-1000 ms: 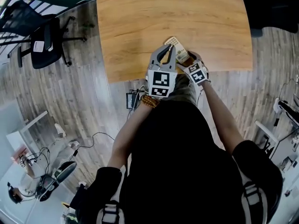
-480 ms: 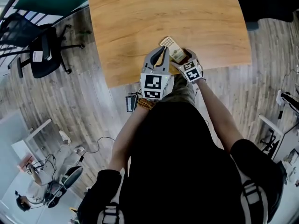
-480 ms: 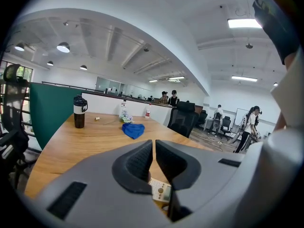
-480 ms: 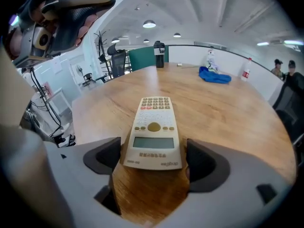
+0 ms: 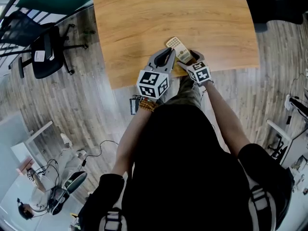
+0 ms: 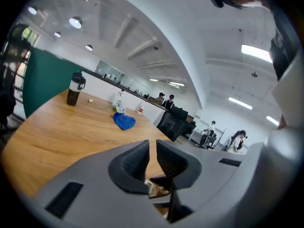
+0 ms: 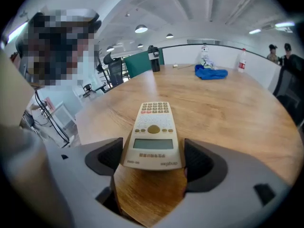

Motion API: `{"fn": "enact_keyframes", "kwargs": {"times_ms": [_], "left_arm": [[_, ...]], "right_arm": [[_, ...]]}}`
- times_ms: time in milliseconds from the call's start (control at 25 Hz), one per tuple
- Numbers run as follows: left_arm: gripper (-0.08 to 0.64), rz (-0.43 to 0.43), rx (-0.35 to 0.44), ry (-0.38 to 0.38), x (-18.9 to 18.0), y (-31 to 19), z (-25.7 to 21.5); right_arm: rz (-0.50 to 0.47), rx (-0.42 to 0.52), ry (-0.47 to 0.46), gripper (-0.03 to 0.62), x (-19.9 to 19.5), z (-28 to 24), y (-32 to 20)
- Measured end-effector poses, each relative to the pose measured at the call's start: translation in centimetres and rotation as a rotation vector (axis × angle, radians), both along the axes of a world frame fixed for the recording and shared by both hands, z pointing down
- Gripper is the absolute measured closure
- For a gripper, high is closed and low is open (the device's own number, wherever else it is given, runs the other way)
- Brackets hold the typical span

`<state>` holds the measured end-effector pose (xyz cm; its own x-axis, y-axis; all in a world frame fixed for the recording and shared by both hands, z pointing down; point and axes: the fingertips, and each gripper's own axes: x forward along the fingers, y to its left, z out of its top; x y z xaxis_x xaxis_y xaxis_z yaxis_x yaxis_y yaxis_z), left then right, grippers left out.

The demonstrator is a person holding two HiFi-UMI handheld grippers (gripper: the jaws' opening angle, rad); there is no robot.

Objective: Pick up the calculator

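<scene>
The right gripper (image 7: 152, 159) has its 2 jaws wide apart and closing on the calculator (image 7: 153, 132). The near, display end of the calculator sits between the pads (image 7: 108, 158), and each pad lies against 1 long edge with no gap that I can make out. The keypad end runs away from the jaws toward 12 o'clock, over the wooden table (image 7: 228, 113). Its display end lies at the table's near edge.

In the head view the calculator lies at about 11 o'clock from the right gripper's marker cube (image 5: 199, 73). The left gripper (image 6: 152, 156) is just beside it at 9 o'clock. Its 2 jaws are together, with only a thin slit between the pads and nothing in it. They point across the tabletop, nearly level.

Farther out, a blue cloth (image 7: 211, 73) lies at 12 o'clock from the calculator, near the far edge. A dark tumbler (image 6: 74, 88) stands at about 11 o'clock, and a clear bottle (image 7: 242, 60) at 1 o'clock. Off the table at 9 o'clock, an office chair (image 5: 45, 44) stands on the wood-plank floor (image 5: 86, 105).
</scene>
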<state>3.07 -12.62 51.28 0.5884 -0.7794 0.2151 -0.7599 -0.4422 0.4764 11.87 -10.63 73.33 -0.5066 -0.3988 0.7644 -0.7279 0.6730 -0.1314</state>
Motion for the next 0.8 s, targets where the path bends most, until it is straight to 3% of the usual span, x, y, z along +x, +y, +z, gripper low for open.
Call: {"fn": "enact_keyframes", "kwargs": {"times_ms": [160, 280, 360, 800], "left_arm": [[0.484, 0.022, -0.109, 0.089, -0.1, 0.0, 1.9], [0.423, 0.034, -0.189, 0.155, 0.0, 0.1, 3.3], [0.42, 0.034, -0.228, 0.204, 0.0, 0.2, 3.9], [0.42, 0.031, -0.257, 0.235, 0.1, 0.0, 4.6]], "right_arm": [[0.004, 0.007, -0.033, 0.175, -0.1, -1.3, -0.3], [-0.014, 0.027, -0.024, 0.176, -0.1, -2.0, -0.5], [-0.029, 0.039, -0.005, 0.176, -0.1, -2.1, -0.6], [-0.063, 0.06, 0.021, 0.178, -0.4, -3.1, -0.7]]}}
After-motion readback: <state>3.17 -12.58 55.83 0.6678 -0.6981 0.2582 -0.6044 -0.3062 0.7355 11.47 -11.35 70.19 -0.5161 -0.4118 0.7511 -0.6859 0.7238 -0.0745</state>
